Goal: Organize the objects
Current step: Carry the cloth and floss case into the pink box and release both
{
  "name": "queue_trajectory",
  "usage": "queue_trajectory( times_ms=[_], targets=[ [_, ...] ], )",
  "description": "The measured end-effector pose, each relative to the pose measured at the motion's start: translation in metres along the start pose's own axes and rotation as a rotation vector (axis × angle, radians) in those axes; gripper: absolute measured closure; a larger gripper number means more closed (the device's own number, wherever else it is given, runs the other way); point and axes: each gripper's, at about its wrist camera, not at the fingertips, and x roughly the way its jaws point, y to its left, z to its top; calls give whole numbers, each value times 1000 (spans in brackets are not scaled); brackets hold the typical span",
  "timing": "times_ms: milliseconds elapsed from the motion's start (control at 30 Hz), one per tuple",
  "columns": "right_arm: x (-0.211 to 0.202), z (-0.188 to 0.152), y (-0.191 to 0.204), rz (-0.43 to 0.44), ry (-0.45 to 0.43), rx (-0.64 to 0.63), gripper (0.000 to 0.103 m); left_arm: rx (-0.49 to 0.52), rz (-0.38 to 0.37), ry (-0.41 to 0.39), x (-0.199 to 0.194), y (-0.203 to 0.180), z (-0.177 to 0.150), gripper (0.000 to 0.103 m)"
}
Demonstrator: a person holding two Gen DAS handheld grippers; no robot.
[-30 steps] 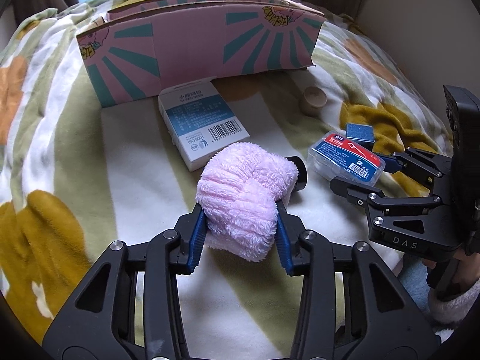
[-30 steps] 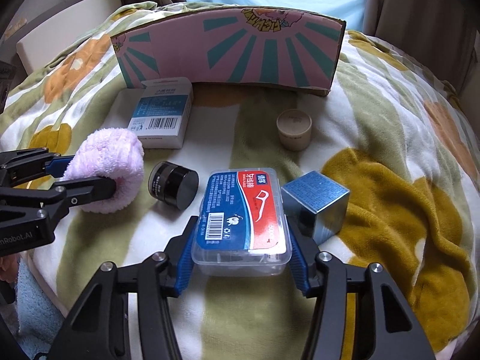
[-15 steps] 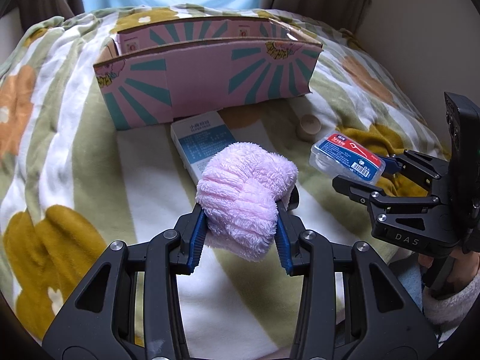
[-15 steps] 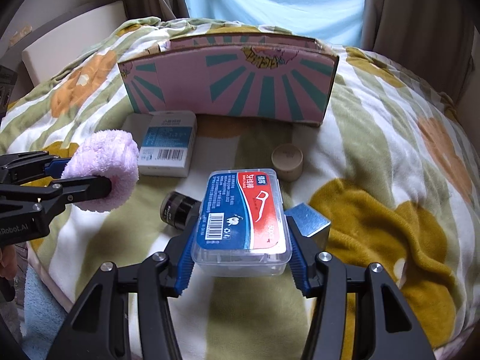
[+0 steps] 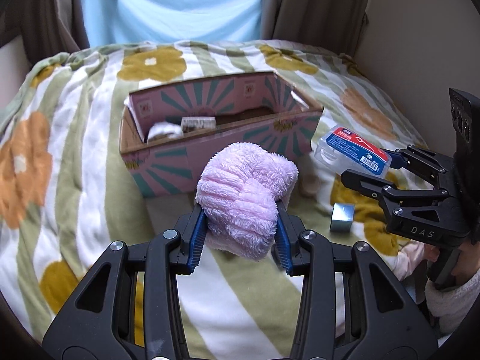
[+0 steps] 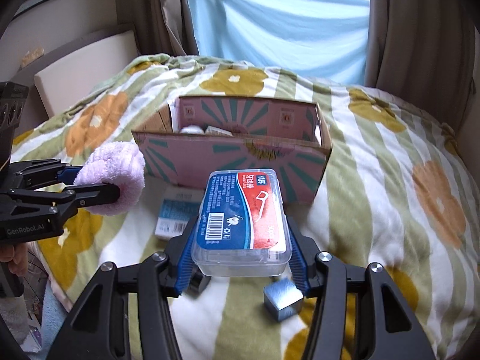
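My left gripper (image 5: 241, 225) is shut on a fluffy pink towel roll (image 5: 244, 186) and holds it in the air in front of the pink cardboard box (image 5: 168, 162); it also shows in the right wrist view (image 6: 112, 186). My right gripper (image 6: 240, 252) is shut on a clear floss-pick case (image 6: 241, 219) with a blue and red label, held up in front of the box (image 6: 228, 162). The case also shows in the left wrist view (image 5: 354, 151). The open box holds a white item (image 5: 163, 130) and a small packet (image 5: 198, 123).
On the flowered blanket (image 6: 375, 180) lie a blue metallic cube (image 6: 282, 298), a white and blue carton (image 6: 175, 213) and a black cylinder (image 6: 196, 282) partly hidden under the case. The cube also shows in the left wrist view (image 5: 342, 217). Curtains and a wall stand behind.
Both grippers have risen with their loads, so the box's open top and contents have come into view. The items left on the blanket now lie below the grippers.
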Motion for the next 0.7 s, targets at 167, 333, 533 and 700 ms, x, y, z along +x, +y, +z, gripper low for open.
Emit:
queue_trajectory(
  times_ms=[167,333,533,700],
  targets=[
    [-1,41,-1,12,-38,-49,53,7,-12,-17,3,10,47,66],
    [7,82,-2,7,-62,-93,53,10,-18,-21,18,22,96,66],
    [34,123,-10,-2,-55,-114,53,-31,-49,18,55,46,144,66],
    [74,149,-23,-4,4,-114,53,-59,-42,67,99,62,170,66]
  ],
)
